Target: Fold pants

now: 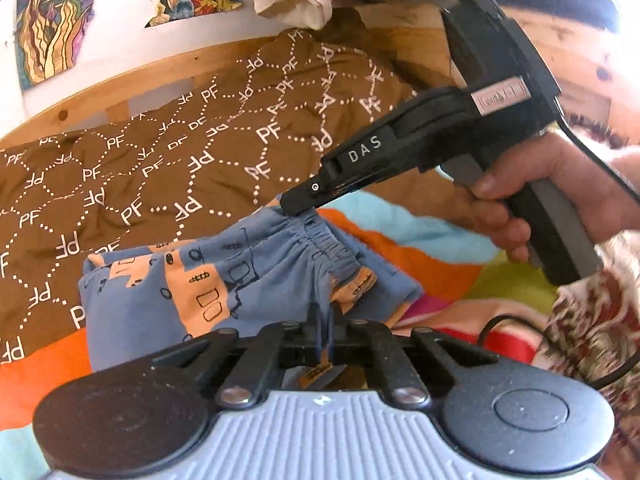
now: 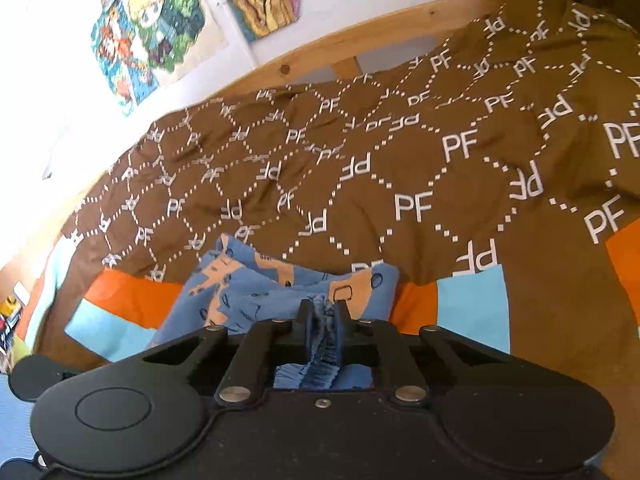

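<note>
The blue pants (image 1: 256, 276) with orange patches and black doodles lie bunched on the bed. My left gripper (image 1: 323, 316) is shut on a near edge of the pants. My right gripper (image 1: 298, 208), held by a hand, is shut on the elastic waistband (image 1: 324, 240) at the far side. In the right wrist view my right gripper (image 2: 324, 308) is shut on the gathered waistband (image 2: 323, 344), and the rest of the pants (image 2: 256, 288) spreads beyond it.
A brown blanket (image 2: 400, 160) with white PF letters covers the bed's far part. A striped orange, light blue and green cover (image 1: 420, 248) lies under the pants. A wooden bed frame (image 2: 360, 40) and a wall with posters (image 2: 148, 28) stand behind.
</note>
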The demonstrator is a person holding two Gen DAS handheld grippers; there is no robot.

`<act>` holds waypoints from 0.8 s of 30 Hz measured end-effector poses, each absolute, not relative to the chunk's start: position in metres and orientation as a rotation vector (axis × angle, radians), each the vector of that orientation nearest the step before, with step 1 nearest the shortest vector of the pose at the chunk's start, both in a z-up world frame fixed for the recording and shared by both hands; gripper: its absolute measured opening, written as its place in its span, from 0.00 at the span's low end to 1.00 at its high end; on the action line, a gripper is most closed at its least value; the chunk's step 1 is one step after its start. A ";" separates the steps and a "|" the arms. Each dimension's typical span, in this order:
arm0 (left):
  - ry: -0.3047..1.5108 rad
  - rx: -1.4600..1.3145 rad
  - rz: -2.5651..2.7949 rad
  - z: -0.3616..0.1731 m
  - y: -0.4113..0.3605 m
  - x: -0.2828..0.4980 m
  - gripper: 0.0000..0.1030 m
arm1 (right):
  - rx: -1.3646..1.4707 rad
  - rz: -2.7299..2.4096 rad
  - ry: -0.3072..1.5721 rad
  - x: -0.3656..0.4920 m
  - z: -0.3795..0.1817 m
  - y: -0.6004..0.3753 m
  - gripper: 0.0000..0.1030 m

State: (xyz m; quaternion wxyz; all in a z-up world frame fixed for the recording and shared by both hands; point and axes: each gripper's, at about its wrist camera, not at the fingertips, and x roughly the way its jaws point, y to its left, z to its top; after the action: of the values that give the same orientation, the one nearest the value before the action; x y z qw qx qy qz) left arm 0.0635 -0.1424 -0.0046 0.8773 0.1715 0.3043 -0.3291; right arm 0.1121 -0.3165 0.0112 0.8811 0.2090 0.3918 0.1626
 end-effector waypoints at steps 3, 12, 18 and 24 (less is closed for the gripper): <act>0.636 0.313 -0.714 0.004 -0.142 0.064 0.03 | 0.442 0.321 0.802 0.109 0.023 -0.321 0.10; 0.723 0.249 -0.761 -0.016 -0.139 0.072 0.27 | 0.316 0.250 0.872 0.108 0.009 -0.317 0.19; 0.706 0.177 -0.623 0.012 -0.096 0.070 0.83 | 0.244 0.139 0.789 0.084 0.020 -0.312 0.73; 0.821 0.072 -0.314 -0.008 -0.060 0.099 0.94 | 0.085 0.110 0.723 0.058 0.033 -0.270 0.93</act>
State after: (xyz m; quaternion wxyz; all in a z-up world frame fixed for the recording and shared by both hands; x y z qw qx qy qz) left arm 0.0991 -0.0602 -0.0083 0.9043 0.0350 0.3974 -0.1521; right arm 0.0583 -0.2700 0.0331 0.9330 0.0416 0.3534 0.0538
